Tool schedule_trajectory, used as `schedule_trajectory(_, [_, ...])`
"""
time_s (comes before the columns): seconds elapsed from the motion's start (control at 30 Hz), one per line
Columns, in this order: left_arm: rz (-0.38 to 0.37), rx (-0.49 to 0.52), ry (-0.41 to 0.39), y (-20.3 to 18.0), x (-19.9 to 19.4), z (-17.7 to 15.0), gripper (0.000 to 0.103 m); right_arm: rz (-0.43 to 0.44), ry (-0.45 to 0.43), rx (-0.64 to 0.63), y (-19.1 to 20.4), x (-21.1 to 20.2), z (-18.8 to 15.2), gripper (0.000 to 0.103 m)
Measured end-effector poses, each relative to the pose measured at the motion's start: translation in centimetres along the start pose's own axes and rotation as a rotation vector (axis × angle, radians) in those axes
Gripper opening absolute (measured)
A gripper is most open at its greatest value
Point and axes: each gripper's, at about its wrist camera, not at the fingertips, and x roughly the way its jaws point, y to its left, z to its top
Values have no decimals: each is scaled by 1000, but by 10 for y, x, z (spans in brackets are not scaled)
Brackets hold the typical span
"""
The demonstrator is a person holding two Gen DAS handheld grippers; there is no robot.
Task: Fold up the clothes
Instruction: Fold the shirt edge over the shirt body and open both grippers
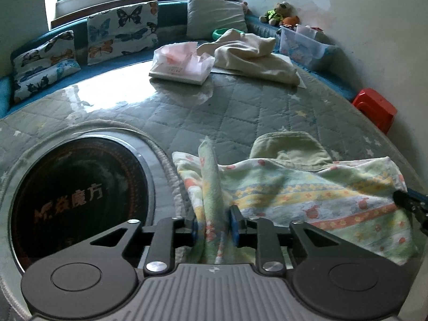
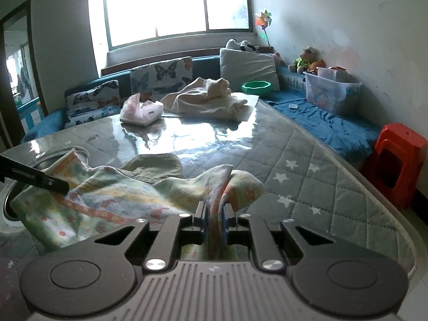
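Both grippers clamp a pastel patterned terry-cloth garment (image 1: 307,187) on a quilted grey-green tabletop (image 1: 214,112) under a glossy clear cover. The left gripper (image 1: 214,226) has its jaws closed on a bunched fold at the garment's near left edge, beside a round black inset cooktop (image 1: 80,200). The right gripper (image 2: 214,222) pinches a raised fold at the near right edge. A cream crumpled cloth (image 2: 206,99) and a pink tissue pack (image 2: 141,112) lie well apart at the far side.

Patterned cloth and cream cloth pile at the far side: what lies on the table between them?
In both views, only a small olive cloth lies just beyond the patterned cloth; past it the table is bare up to the cream cloth pile.
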Motion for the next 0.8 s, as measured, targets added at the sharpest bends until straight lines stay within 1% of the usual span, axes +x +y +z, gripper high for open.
schedule_trajectory(0.07, [4, -8, 8, 2, 2, -1, 28, -7, 5, 5, -1, 2, -1, 13])
schedule_trajectory(0.13, [10, -16, 15, 5, 5, -3, 33, -15, 13, 9, -4, 2, -5, 14])
schedule_trajectory(0.2, [16, -19, 20, 7, 6, -5, 34, -23, 19, 12, -6, 4, -8, 14])
schedule_trajectory(0.27, [20, -24, 24, 8, 7, -6, 37, -26, 24, 15, -7, 6, -9, 14])
schedule_trajectory(0.3, [25, -25, 25, 9, 7, -7, 41, -28, 26, 16, -8, 7, -10, 14])
schedule_trajectory(0.33, [33, -24, 25, 9, 8, -7, 43, -30, 26, 15, -8, 7, -10, 15])
schedule_trajectory(0.4, [41, -25, 27, 11, 9, -8, 44, -38, 29, 12, -8, 8, -11, 19])
schedule_trajectory(0.47, [48, -27, 28, 12, 9, -8, 48, -45, 30, 12, -8, 9, -11, 29])
schedule_trajectory(0.53, [55, -29, 30, 13, 9, -9, 50, -52, 29, 12, -7, 9, -12, 36])
schedule_trajectory(0.6, [62, -32, 31, 15, 10, -9, 52, -57, 31, 8, -6, 9, -12, 38])
schedule_trajectory(0.63, [65, -33, 32, 15, 10, -9, 53, -59, 32, 7, -6, 9, -12, 45])
schedule_trajectory(0.67, [68, -34, 32, 16, 10, -10, 54, -62, 31, 6, -5, 8, -12, 48])
schedule_trajectory(0.7, [72, -35, 33, 17, 11, -10, 55, -64, 29, 3, -4, 8, -12, 49])
schedule_trajectory(0.77, [79, -37, 35, 18, 11, -10, 56, -68, 25, -5, -3, 6, -12, 56])
schedule_trajectory(0.8, [82, -38, 35, 18, 11, -10, 56, -70, 23, -8, -2, 5, -12, 57])
